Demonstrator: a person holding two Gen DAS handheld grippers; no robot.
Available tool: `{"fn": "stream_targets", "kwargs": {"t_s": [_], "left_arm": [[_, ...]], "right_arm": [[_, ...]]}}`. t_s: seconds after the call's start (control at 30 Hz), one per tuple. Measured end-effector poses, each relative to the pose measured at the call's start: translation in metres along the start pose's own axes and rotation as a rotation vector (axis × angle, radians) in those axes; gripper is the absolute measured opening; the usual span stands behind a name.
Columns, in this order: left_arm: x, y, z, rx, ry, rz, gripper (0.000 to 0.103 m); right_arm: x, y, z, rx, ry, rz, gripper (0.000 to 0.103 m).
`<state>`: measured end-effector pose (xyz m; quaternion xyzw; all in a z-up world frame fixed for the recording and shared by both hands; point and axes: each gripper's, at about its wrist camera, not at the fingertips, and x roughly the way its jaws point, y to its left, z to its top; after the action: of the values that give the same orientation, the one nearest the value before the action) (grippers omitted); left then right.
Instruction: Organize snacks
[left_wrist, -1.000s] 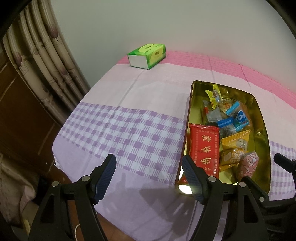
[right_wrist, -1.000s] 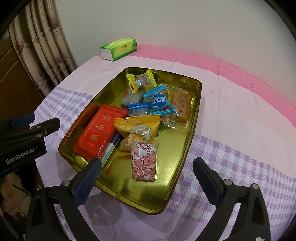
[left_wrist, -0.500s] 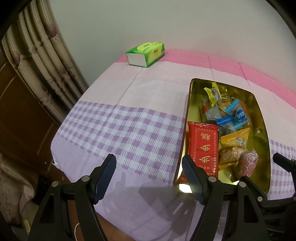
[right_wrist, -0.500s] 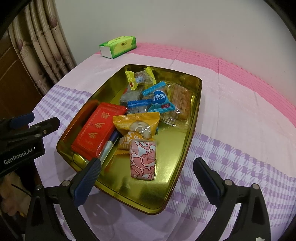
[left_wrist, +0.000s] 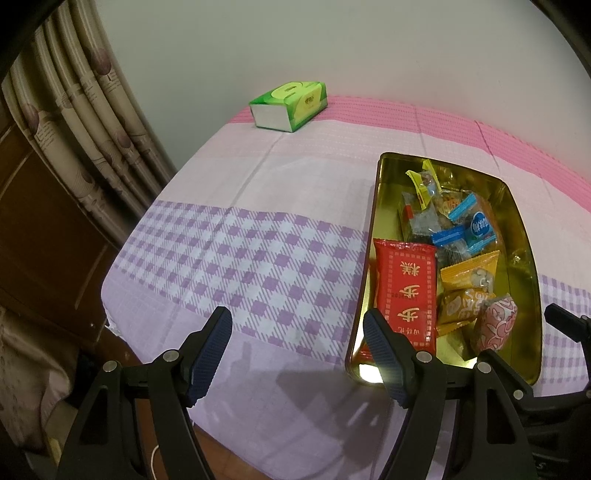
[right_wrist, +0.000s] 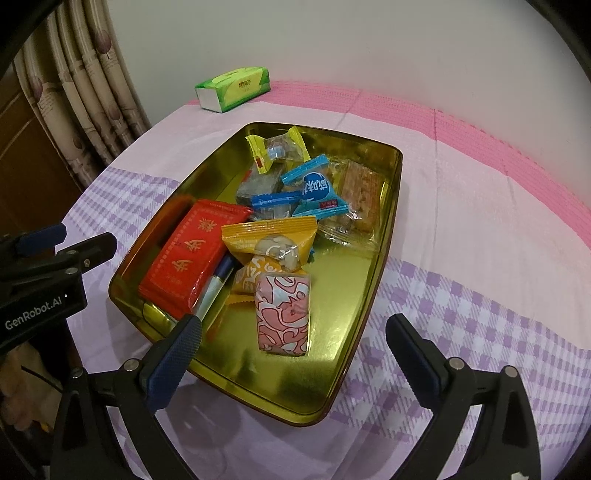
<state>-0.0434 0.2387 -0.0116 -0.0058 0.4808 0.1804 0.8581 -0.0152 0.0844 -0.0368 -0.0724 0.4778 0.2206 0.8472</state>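
Both tongs angled steeply down over the near edge of the gold tray (right_wrist: 384, 266): left tongs (left_wrist: 297, 350) spread wide and empty above the checked tabletop (left_wrist: 229, 258) just left of the tray, right tongs (right_wrist: 293, 354) spread wide and empty, straddling the tray's near corner, touching nothing. Snacks are piled in the tray: pink-swirl packet (right_wrist: 282, 314) nearest, red packet (right_wrist: 192, 251) at its left side, yellow (right_wrist: 271, 236) and blue (right_wrist: 316, 192) wrappers further in. Green tissue box (right_wrist: 232, 88) sits beyond the tray by the wall.
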Motion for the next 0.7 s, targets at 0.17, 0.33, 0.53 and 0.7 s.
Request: {"fn": "stream_targets", "kwargs": {"t_s": [0.17,0.33,0.53,0.7], "left_arm": [[0.0005,0.0002,-0.0005,0.003,0.002,-0.002,0.074],[0.0008,-0.0001,-0.0002,0.005,0.001,-0.001,0.074],[0.0007,0.0005,-0.0002,0.006,0.001,0.002,0.074],[0.0006,0.0005,-0.0003,0.006,0.001,0.0,0.074]], "right_arm": [[0.0001,0.0006,-0.0004,0.0,0.002,-0.001,0.099],[0.0009,0.001,-0.0011,-0.002,0.004,-0.001,0.099],[0.001,0.001,-0.0013,-0.001,0.005,0.001,0.099],[0.0011,0.0008,-0.0009,-0.003,0.005,0.0,0.099]]}}
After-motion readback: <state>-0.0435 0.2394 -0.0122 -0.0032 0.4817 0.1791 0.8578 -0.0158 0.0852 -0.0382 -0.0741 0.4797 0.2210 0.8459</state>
